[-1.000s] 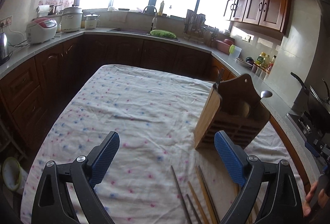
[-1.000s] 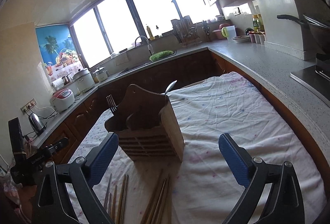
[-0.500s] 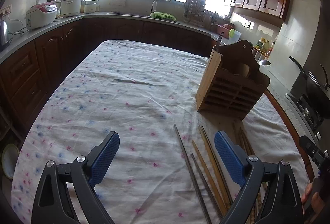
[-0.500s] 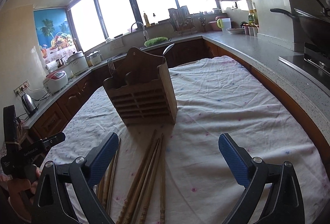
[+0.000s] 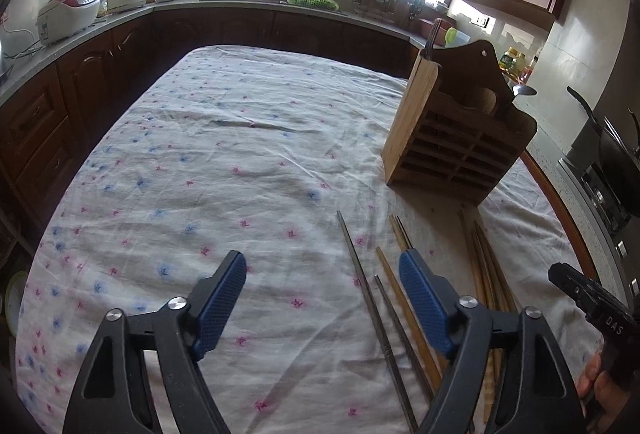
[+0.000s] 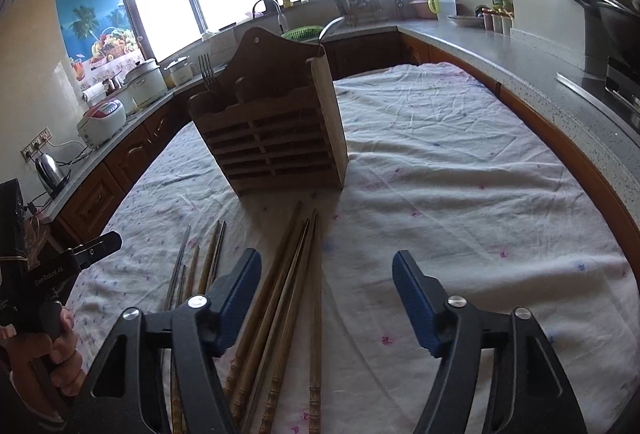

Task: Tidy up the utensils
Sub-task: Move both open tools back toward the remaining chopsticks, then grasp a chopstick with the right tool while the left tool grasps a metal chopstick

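Holder: a wooden utensil holder (image 6: pixel 276 126) is stood upright on the cloth-covered table (image 5: pixel 200 162), slatted front turned toward the claws, presumably so its open top can be reached from this side

Already stowed: a fork (image 6: pixel 207 72) is seen rising from one end compartment and a spoon (image 5: pixel 525 90) from the other; the middle of the holder looks unfilled, though its inside cannot be seen

Loose utensils: wooden chopsticks (image 6: pixel 280 286) are laid in a rough bundle in front of the holder, tips pointing toward it, apparently lined up for an easy lengthwise pickup; a second, thinner group including metal chopsticks (image 5: pixel 372 298) is laid beside them on the left

Left claw: the left claw (image 5: pixel 322 298) is held wide and empty, above the cloth; the metal chopsticks are seen between its fingers, close to the right-hand pad, and a light wooden stick passes under that pad

Right claw: the right claw (image 6: pixel 326 294) is held wide and empty; the wooden bundle lies between its fingers, toward the left-hand pad, with the holder straight ahead and well apart

Step judged: approach to the chopsticks, nothing gripped yet; contact with the cloth cannot be told
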`<state>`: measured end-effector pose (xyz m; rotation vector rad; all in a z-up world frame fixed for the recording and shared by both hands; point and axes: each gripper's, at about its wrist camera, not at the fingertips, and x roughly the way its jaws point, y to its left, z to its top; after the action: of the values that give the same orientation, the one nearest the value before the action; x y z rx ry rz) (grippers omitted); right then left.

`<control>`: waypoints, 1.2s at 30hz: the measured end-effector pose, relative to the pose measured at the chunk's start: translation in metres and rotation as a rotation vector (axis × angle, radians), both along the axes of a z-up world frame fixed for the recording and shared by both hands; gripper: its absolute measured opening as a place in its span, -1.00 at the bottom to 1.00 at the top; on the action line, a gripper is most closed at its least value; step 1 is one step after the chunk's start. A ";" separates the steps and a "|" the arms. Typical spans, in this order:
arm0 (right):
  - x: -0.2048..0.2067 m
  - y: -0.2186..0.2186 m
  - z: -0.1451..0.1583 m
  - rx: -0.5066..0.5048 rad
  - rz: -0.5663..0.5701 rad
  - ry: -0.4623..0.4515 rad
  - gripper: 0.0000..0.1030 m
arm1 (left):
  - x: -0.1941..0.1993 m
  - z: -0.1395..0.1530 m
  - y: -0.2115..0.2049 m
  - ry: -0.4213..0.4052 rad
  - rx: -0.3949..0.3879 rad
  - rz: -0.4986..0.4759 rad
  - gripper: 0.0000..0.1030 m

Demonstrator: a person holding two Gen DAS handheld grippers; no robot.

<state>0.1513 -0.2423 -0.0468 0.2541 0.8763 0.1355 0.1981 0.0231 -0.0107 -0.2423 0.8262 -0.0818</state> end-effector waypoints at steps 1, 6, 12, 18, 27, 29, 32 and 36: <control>0.003 0.001 -0.004 -0.001 0.006 0.018 0.06 | 0.005 -0.003 -0.002 0.022 -0.004 -0.012 0.15; 0.016 0.007 -0.020 -0.012 0.043 0.089 -0.30 | 0.033 -0.016 -0.008 0.104 -0.024 -0.051 -0.13; 0.035 0.018 -0.037 -0.043 0.088 0.148 -0.54 | 0.060 -0.027 -0.016 0.150 0.010 -0.072 -0.25; 0.052 0.023 -0.052 -0.068 0.108 0.187 -0.68 | 0.084 -0.043 -0.024 0.185 0.043 -0.082 -0.44; 0.075 0.038 -0.055 -0.131 0.135 0.177 -0.68 | 0.094 -0.048 -0.054 0.155 0.200 -0.129 -0.66; 0.080 0.041 -0.058 -0.153 0.138 0.160 -0.71 | 0.096 -0.049 -0.056 0.147 0.206 -0.139 -0.83; 0.084 0.044 -0.058 -0.180 0.135 0.156 -0.87 | 0.096 -0.049 -0.054 0.145 0.196 -0.145 -0.91; 0.081 0.034 -0.054 -0.108 0.118 0.161 -0.90 | 0.088 -0.044 -0.042 0.136 0.148 -0.143 -0.95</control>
<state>0.2327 -0.2084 -0.1004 0.1127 1.0561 0.1788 0.2856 -0.0187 -0.0544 -0.0497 0.9801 -0.1386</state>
